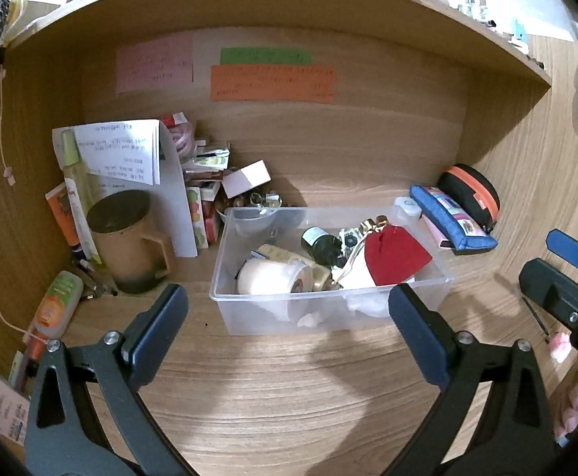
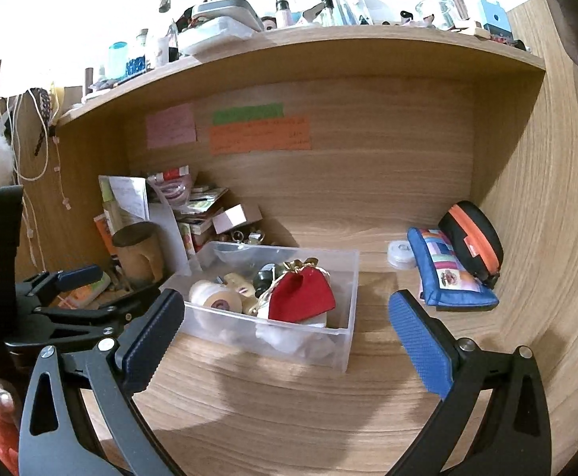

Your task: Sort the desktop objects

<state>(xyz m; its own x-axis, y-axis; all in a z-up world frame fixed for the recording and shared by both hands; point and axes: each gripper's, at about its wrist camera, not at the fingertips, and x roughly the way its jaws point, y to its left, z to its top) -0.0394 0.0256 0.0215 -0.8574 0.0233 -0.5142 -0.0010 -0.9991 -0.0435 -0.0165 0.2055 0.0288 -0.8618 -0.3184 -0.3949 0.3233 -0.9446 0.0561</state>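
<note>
Both the left tool (image 1: 287,309) and right tool (image 2: 285,315) gape wide and empty over the wood-grain tabletop (image 1: 289,388), facing a clear plastic bin (image 1: 225,301) holding a red cloth pouch (image 1: 396,258).

home desk nook (image 2: 368,214), cluttered shelf (image 2: 289,35) (toiletries)

The left claw (image 1: 287,317) hangs above the wooden desk (image 1: 289,388) with its blue-padded fingers (image 1: 158,329) spread wide and nothing between them, facing a clear rectangular plastic bin (image 1: 249,309). In the bin lie a red fabric pouch (image 1: 396,256), a white roll of tape (image 1: 275,277) and a dark green round bottle (image 1: 322,242). A brown ceramic mug (image 1: 130,238) stands left of the bin, while a blue patchwork zip pouch (image 1: 453,218) and a black round case with an orange zip (image 1: 473,192) sit at its right; the other claw (image 1: 567,277) shows at the right edge.
</note>
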